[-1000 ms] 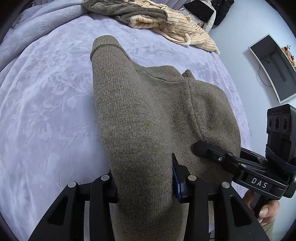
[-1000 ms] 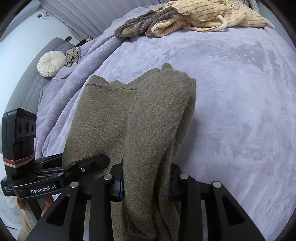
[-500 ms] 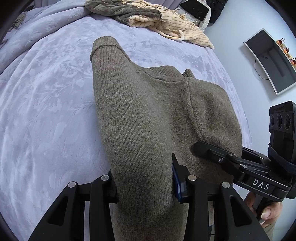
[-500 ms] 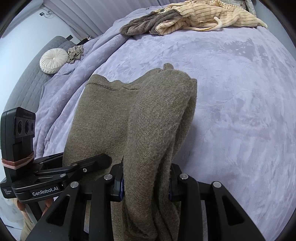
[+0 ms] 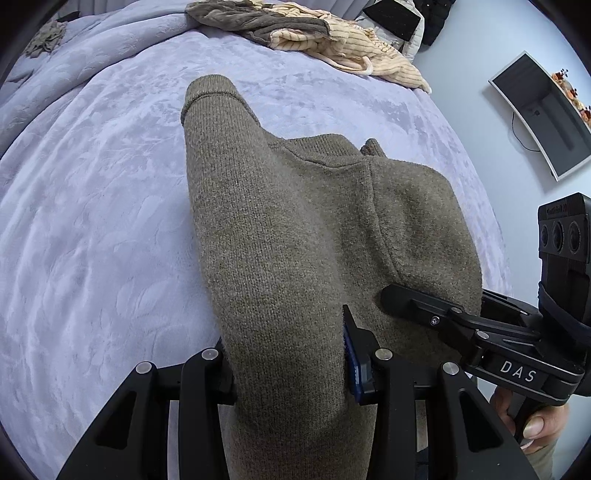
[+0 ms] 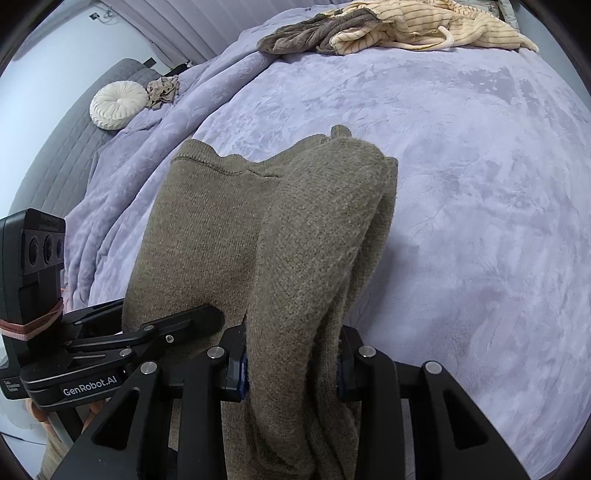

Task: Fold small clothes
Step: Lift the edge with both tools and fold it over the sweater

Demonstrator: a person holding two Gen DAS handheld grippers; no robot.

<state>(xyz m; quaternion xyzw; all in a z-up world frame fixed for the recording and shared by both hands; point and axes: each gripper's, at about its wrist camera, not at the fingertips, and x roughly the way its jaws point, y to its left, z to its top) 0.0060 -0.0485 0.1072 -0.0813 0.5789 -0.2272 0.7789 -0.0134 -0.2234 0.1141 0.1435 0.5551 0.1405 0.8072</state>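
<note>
An olive-brown knit garment (image 5: 295,240) hangs between both grippers above the lilac bed cover (image 5: 92,221); it also shows in the right wrist view (image 6: 280,236). My left gripper (image 5: 291,365) is shut on its left part. My right gripper (image 6: 291,362) is shut on its bunched right part, and it shows from the side in the left wrist view (image 5: 417,299). The left gripper shows from the side in the right wrist view (image 6: 184,321). The garment's far end droops toward the bed.
A pile of brown and cream striped clothes (image 5: 314,33) lies at the far edge of the bed, also in the right wrist view (image 6: 399,29). A round white cushion (image 6: 118,105) sits on a grey sofa at the left. A monitor (image 5: 543,114) is on the wall to the right.
Both grippers keep their hold on the garment. The bed and the clothes pile have slid slightly in view; the held garment looks the same.
</note>
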